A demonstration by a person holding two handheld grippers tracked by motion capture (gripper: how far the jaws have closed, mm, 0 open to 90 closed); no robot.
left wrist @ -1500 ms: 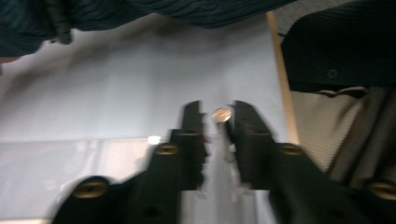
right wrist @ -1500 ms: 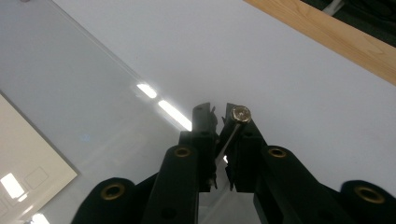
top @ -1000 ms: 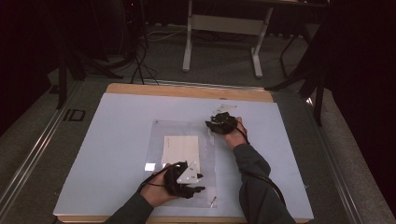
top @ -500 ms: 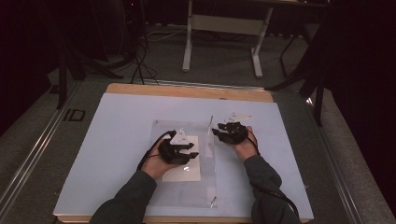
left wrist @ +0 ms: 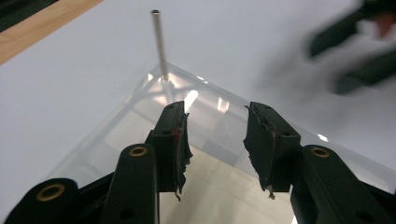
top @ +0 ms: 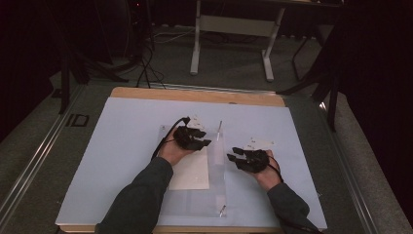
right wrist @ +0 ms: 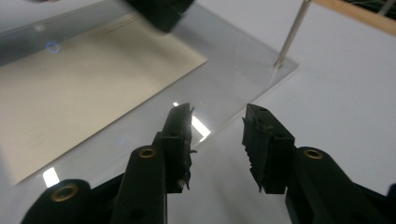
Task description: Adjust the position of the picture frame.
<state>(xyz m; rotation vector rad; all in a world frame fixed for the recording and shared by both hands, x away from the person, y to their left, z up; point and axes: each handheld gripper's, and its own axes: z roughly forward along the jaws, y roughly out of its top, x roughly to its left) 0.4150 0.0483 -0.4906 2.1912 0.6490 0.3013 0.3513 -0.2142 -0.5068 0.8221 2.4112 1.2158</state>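
Note:
A clear acrylic plate (top: 216, 185) lies flat on the white mat, with a cream sheet of paper (top: 192, 175) at its left half. A thin metal post (top: 219, 129) stands upright at the plate's far right corner. My left gripper (top: 204, 139) hovers over the plate's far end, open and holding nothing; its own view shows its jaws apart (left wrist: 215, 116) above the plate's corner, the post (left wrist: 159, 42) ahead. My right gripper (top: 233, 154) stands open just right of the plate, its jaws (right wrist: 217, 114) over the plate's right edge, paper (right wrist: 84, 88) to their left.
A second short post (top: 222, 210) sits at the plate's near right corner. The white mat (top: 122, 146) covers a wooden table whose far edge (top: 195, 95) shows bare. Beyond it are a dark floor, cables and a desk frame (top: 229, 29).
My left gripper has travelled from the plate's near end up to its far end. My right gripper has come back from the far corner to beside the plate's right edge.

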